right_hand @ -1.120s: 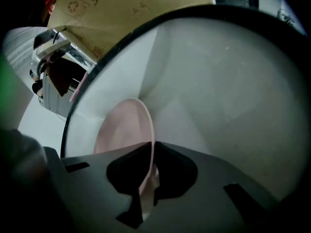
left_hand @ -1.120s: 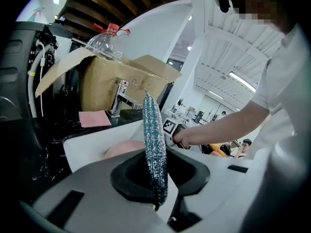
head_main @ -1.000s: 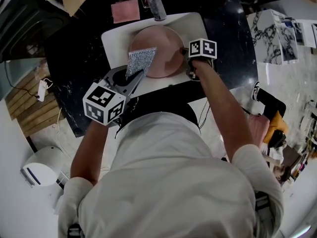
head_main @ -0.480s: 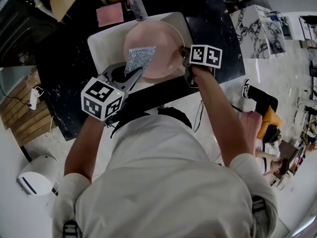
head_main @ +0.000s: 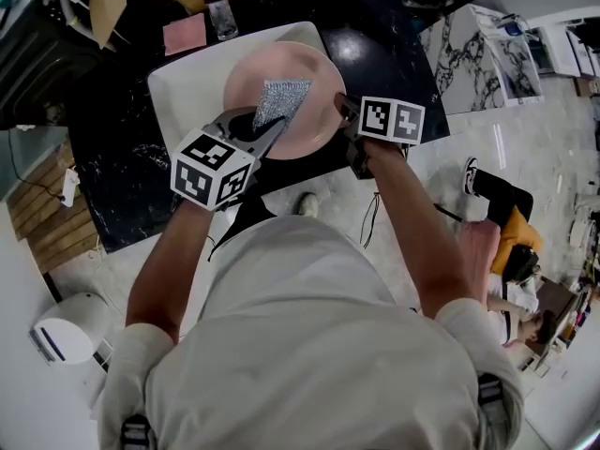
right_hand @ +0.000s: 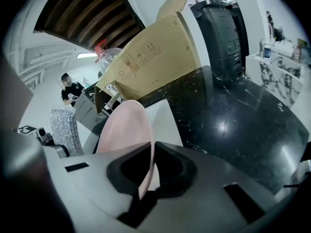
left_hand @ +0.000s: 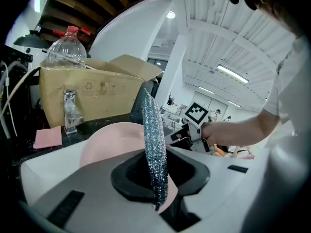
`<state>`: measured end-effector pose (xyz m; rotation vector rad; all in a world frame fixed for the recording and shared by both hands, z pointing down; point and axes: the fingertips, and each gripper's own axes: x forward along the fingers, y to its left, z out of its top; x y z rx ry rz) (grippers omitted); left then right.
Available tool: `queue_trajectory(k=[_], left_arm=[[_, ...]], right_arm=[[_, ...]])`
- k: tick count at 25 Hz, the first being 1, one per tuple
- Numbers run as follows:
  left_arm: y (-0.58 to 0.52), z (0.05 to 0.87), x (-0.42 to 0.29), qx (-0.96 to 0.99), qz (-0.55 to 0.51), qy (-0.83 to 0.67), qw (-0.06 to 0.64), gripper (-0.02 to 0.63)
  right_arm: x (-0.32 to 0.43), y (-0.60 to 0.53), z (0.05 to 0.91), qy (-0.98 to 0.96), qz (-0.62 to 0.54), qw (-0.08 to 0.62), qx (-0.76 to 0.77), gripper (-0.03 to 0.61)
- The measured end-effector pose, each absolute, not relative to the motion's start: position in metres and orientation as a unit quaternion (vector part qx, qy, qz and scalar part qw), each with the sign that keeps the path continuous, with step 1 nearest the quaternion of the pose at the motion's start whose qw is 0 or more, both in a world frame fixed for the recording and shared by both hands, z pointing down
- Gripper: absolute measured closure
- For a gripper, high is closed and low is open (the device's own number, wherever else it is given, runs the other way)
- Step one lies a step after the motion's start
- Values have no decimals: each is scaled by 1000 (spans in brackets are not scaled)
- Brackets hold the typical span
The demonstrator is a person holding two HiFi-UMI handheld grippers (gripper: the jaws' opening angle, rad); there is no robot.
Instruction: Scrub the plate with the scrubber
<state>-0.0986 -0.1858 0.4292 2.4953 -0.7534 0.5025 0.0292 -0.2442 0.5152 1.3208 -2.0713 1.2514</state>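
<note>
- Grippers first: the left gripper (head_main: 269, 129) has its jaws clamped on the bottom edge of the silvery mesh scrubber (head_main: 281, 99); the pad sticks out from between them and shows edge-on in the left gripper view
- my right gripper (head_main: 344, 109) is pinching the pink plate (head_main: 317, 101) by its right rim; in the right gripper view the rim runs straight down into the gap between the jaws, so that one's closed on it too
- the plate is over the right part of the white basin (head_main: 183, 87), held by that rim; can't tell if its far edge rests on the basin or not
- from the head view the scrubber lies across the middle of the plate's face; whether it's actually pressed on the surface or just above it, honestly can't say
- the basin is set in a black speckled counter (head_main: 394, 54); the tap (head_main: 221, 15) is at the basin's back edge, and a small pink cloth (head_main: 184, 34) lies on the counter just beside it
- a cardboard box (left_hand: 97, 96) stands behind the tap; a clear plastic bottle (left_hand: 63, 50) with a red cap shows over its top
</note>
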Motion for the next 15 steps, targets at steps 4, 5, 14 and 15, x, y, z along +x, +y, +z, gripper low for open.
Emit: queue_trajectory(k=[4,5,14,15], left_arm=[[-189,435,-65,907,201,-280,242,541],[-189,437,-58,905,206,-283,243,541],[-195,456,-20,883,258,-282,272,541],[-195,457,-18,880,261,-279,283,541]], right_arm=[[43,-232,504,-753,441,177,454,559],[45,-229,502,-757,441,172,450,559],[54,-214,480,-788,409,163,431,558],[55,-214,479,-791,402,166,430,558]])
